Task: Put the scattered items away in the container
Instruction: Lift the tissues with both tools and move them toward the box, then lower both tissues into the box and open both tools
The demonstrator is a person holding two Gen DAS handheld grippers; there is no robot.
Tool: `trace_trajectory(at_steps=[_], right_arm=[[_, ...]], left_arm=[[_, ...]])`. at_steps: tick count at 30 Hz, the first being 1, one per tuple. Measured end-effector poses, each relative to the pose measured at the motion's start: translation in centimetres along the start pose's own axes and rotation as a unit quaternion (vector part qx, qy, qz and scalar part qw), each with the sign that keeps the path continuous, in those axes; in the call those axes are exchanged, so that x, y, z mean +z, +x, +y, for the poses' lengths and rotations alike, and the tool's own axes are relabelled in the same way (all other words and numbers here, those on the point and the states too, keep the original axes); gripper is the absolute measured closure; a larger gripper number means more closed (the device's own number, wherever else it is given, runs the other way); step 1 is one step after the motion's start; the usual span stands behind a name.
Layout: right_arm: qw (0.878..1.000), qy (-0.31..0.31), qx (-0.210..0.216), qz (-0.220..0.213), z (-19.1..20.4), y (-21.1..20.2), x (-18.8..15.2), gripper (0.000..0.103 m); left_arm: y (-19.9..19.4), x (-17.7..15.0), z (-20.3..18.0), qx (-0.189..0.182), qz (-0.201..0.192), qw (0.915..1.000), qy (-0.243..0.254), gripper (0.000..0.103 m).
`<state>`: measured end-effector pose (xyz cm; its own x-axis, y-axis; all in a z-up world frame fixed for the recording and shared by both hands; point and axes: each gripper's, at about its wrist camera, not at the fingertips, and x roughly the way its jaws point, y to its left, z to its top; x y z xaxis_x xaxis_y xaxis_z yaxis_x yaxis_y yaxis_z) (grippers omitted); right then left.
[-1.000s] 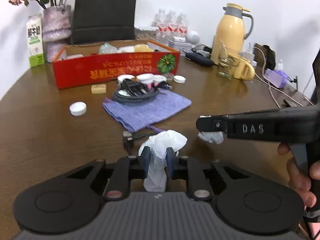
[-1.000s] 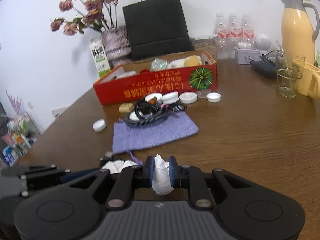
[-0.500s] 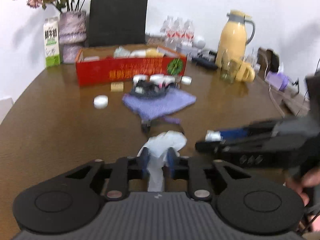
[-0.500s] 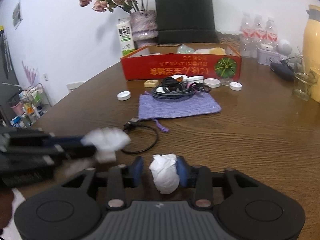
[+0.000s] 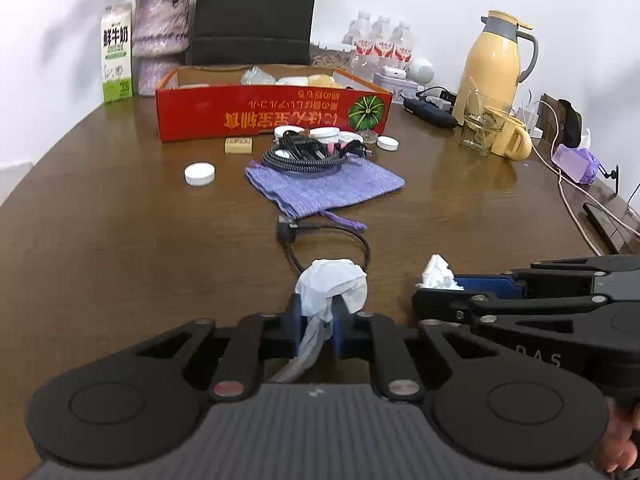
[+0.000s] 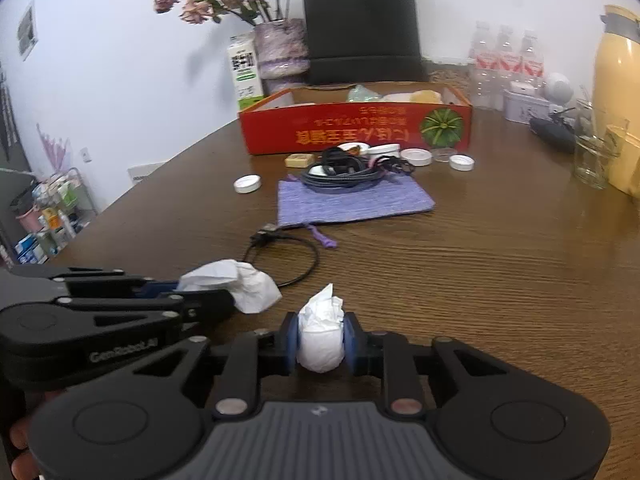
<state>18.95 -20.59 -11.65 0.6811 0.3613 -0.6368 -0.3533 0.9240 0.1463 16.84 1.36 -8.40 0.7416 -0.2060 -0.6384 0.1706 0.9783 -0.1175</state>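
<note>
Worktop (image 5: 100,240): brown wood grain, white wall behind, both grippers low over its near edge.
Left gripper (image 5: 316,322): jaws closed on a crumpled white tissue (image 5: 332,284), which bulges above the blue pads and trails a grey tail down between them.
Right gripper (image 6: 320,340): jaws pressed against both sides of a second tissue wad (image 6: 321,336), its peak sticking up past the pads.
Side by side: in the left wrist view the right gripper sits at 3 o'clock of the left one, near it, its tissue showing at the tip.
Black cable (image 5: 320,236): looped on the worktop at 12 o'clock, just beyond the left jaws.
Purple pouch (image 5: 324,186): flat, farther out at 12 o'clock, with a coiled black cord (image 5: 304,156) resting on its far edge.
White caps (image 5: 199,174): one at 11 o'clock, apart from the pouch; more lie close to the box front.
Red box (image 5: 272,114): the container, at 12 o'clock beyond the pouch, open-topped, some items already inside.
Behind the box: black paper bag (image 5: 252,12), flower vase (image 5: 160,36), milk carton (image 5: 117,54).
Far right: yellow thermos (image 5: 496,68) and a glass (image 5: 480,124) at 1 o'clock.
</note>
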Motion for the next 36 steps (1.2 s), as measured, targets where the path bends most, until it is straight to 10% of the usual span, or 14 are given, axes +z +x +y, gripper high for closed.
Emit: trace_trajectory(at_steps=[18, 25, 30, 36], right_arm=[[0.994, 0.006, 0.021, -0.112, -1.9, -2.9, 11.1, 0.082], [0.986, -0.048, 0.055, -0.146, -2.2, -0.3, 20.7, 0.081], [0.993, -0.018, 0.055, -0.103, -4.8, 7.6, 28.9, 0.081], [0.999, 0.026, 0.018, -0.012, -7.8, 19.9, 34.5, 0.081]], left_arm=[[-3.9, 10.8, 5.6, -0.009, -0.1, 0.9935, -0.053, 0.09], [1.3, 21.3, 8.0, -0.038, -0.069, 0.995, -0.061, 0.09], [10.4, 28.3, 10.5, -0.074, 0.026, 0.9926, -0.093, 0.089], [22.7, 31.1, 12.4, 0.002, 0.127, 0.9884, -0.083, 0.089]])
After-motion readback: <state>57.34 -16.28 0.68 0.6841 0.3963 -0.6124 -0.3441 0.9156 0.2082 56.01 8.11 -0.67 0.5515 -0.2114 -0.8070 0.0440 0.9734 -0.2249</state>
